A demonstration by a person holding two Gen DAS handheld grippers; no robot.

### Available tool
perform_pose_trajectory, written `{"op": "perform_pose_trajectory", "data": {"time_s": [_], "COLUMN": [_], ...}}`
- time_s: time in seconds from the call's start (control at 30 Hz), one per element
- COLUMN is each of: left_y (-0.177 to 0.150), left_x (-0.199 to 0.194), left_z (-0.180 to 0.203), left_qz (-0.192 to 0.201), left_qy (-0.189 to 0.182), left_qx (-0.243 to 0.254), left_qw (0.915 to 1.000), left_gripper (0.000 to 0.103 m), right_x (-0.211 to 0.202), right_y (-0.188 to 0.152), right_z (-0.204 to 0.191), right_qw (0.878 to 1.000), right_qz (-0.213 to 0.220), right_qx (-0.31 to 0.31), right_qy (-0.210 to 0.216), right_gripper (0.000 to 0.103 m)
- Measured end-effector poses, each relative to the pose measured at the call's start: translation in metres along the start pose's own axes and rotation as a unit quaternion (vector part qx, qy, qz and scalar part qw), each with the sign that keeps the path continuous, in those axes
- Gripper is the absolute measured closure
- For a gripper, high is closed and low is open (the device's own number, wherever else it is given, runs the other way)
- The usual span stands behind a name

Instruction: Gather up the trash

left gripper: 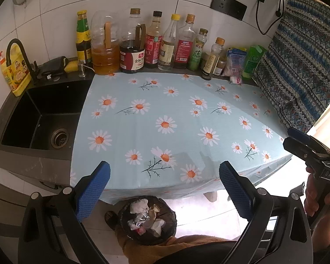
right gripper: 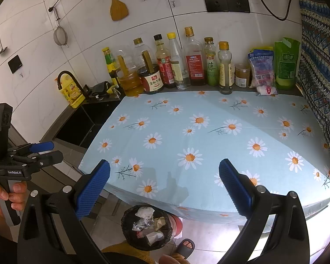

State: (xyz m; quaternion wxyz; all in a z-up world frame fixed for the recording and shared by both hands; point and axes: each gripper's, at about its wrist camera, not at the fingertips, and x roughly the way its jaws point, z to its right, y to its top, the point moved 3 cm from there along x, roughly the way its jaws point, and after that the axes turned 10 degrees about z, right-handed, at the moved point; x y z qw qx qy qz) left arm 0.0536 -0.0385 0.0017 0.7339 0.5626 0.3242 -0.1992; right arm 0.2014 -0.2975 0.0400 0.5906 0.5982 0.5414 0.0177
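A black bin (left gripper: 147, 220) with a dark liner stands on the floor below the counter's front edge, holding crumpled paper and foil trash (left gripper: 146, 217). It also shows in the right wrist view (right gripper: 148, 227). My left gripper (left gripper: 165, 189) is open and empty, above the bin and the counter edge. My right gripper (right gripper: 165, 189) is open and empty, also above the bin. The right gripper shows at the right of the left wrist view (left gripper: 297, 140); the left gripper shows at the left of the right wrist view (right gripper: 48, 151). The daisy-print cloth (left gripper: 176, 121) bears no trash.
Several sauce and oil bottles (left gripper: 143, 44) line the back wall, with bags (right gripper: 264, 70) at the right. A black sink (left gripper: 44, 121) lies left of the cloth. A patterned cloth (left gripper: 301, 55) hangs at the right. A foot in a sandal (right gripper: 187, 247) stands by the bin.
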Motion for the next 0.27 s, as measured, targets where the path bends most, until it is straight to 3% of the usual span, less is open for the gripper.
{"op": "perform_pose_trajectory", "data": {"time_s": [0.27], "left_y": [0.0017], "left_x": [0.0001], "left_z": [-0.0006], "left_qz": [-0.001], "left_qy": [0.001], "left_qx": [-0.004], "left_qw": [1.0], "left_gripper": [0.007], "right_x": [0.0004], "right_y": [0.0], "right_z": [-0.0013], "right_qw": [1.0], "right_qz": [0.001], "right_qx": [0.0], "right_qy": [-0.001], "right_gripper": [0.005]}}
